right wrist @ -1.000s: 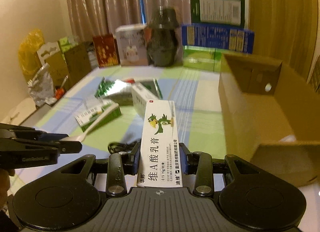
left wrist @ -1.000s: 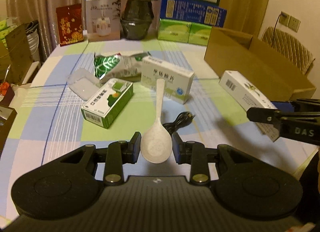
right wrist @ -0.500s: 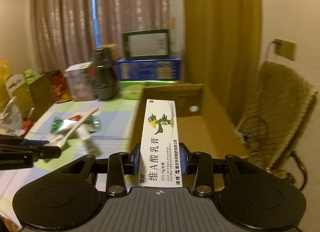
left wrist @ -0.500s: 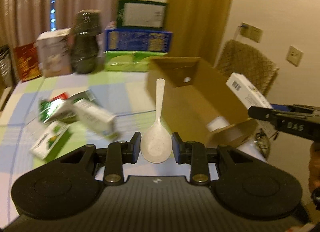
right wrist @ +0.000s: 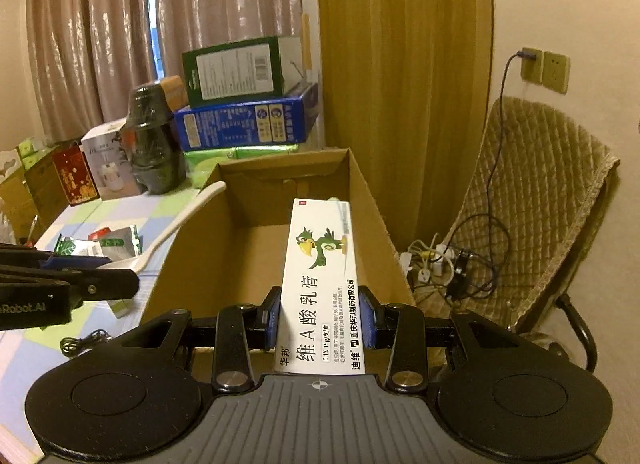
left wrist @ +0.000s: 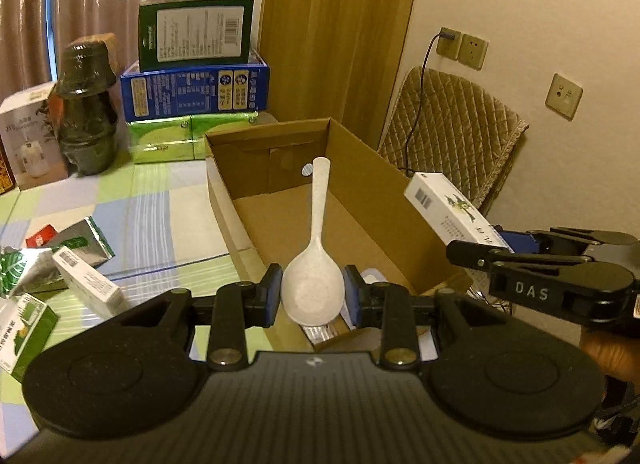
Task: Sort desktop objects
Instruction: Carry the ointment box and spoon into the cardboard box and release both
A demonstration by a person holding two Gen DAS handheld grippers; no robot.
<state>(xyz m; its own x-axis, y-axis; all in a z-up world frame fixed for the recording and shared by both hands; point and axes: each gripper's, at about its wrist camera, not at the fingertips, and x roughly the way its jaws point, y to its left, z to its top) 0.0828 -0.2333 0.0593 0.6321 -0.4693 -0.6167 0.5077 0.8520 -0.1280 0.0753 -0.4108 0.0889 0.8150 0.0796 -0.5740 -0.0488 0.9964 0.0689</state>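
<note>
The left gripper [left wrist: 312, 296] points forward over the open cardboard box [left wrist: 372, 220], its jaws closed on the bowl of a white spoon [left wrist: 314, 264] whose handle runs straight ahead above the box's inside. The right gripper [right wrist: 320, 316] is held level just to the right of it, also aimed into the cardboard box [right wrist: 208, 248], its jaws clamped on the sides of a long white ointment carton [right wrist: 324, 280] that juts forward over the box floor. That carton carries a green cartoon bird and the print "维A酸乳膏", with "0.1% 15g/支/盒" and "迪维" below. From the left wrist view the right gripper's side reads "DAS"; from the right wrist view the left gripper's side reads "Robot.AI", the start cut off. To the left of the left gripper, several small cartons and foil packs [left wrist: 68, 264] lie on the checked tablecloth [left wrist: 152, 200]. Ahead and left of both grippers stands a stack of blue and green boxes [right wrist: 244, 120] beside a dark jar [right wrist: 154, 144]; their print is too small to read.
</note>
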